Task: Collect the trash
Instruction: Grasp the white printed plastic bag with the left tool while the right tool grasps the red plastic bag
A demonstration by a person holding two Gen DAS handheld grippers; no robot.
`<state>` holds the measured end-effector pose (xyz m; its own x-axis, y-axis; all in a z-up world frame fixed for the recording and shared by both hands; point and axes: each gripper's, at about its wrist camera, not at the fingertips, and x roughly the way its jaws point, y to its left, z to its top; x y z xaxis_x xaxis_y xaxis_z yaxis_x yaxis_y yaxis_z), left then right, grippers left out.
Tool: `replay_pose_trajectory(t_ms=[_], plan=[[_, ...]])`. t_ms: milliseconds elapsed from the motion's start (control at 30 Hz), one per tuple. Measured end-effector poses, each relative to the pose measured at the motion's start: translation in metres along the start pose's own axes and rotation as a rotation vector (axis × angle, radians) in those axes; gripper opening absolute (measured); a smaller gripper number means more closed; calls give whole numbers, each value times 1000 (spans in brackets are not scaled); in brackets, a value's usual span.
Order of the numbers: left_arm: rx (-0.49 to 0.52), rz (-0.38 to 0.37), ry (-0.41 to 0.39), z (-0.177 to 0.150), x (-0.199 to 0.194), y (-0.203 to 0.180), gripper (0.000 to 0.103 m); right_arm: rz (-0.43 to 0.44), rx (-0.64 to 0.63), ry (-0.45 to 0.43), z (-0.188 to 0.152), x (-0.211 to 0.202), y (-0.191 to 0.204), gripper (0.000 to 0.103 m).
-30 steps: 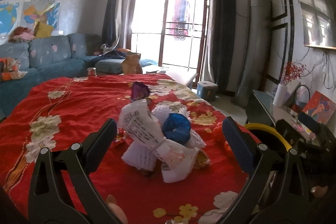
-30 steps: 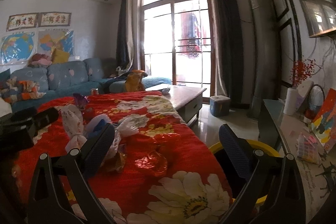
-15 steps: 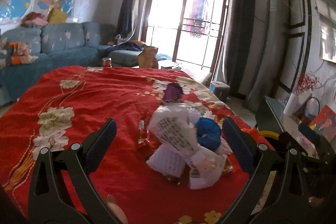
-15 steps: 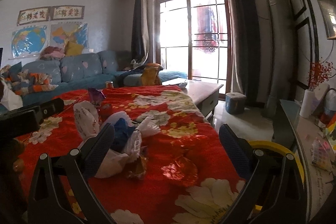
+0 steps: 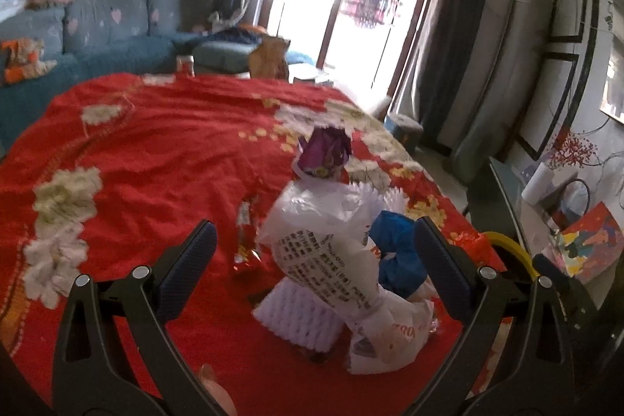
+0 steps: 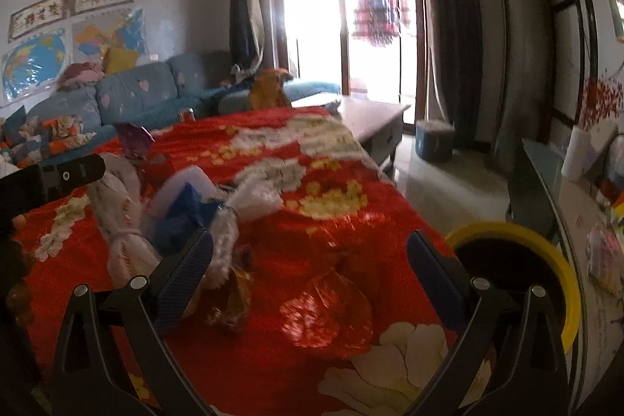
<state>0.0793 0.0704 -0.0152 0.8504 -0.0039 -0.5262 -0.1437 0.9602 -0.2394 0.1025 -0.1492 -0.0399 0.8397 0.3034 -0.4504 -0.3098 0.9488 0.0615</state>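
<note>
- The heap of crumpled white plastic bags (image 5: 331, 252), with a white foam net sleeve (image 5: 300, 310), a crushed blue wrapper (image 5: 397, 256) and a purple foil packet (image 5: 323, 154), lies uncollected on the near right of the red floral cloth (image 5: 156, 151).
- A creased red foil wrapper (image 6: 323, 307) lies nearer the yellow-rimmed bin (image 6: 518, 232) (contents unseen).
- Left gripper (image 5: 316, 260): jaws apart, empty, framing the heap.
- Right gripper (image 6: 310, 264): jaws apart, empty, over the red foil.
- Judgement: collecting has barely begun.
</note>
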Motion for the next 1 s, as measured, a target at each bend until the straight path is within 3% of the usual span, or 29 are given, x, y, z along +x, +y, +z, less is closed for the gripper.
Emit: replay_pose_trajectory(t_ms=[233, 400, 567, 633, 733, 1000], plan=[[-93, -13, 58, -7, 20, 10, 92, 30, 65, 121, -15, 22, -22, 97], [-121, -48, 78, -10, 23, 15, 72, 61, 107, 202, -24, 36, -28, 96], [-133, -84, 78, -9, 20, 13, 51, 92, 117, 244, -30, 41, -31, 69], [-126, -89, 75, -9, 16, 12, 50, 98, 126, 260, -31, 44, -32, 54], [-122, -89, 63, -9, 11, 10, 42, 111, 131, 267, -33, 42, -36, 39], [-79, -134, 51, -9, -6, -3, 37, 131, 152, 225, -28, 30, -46, 29]])
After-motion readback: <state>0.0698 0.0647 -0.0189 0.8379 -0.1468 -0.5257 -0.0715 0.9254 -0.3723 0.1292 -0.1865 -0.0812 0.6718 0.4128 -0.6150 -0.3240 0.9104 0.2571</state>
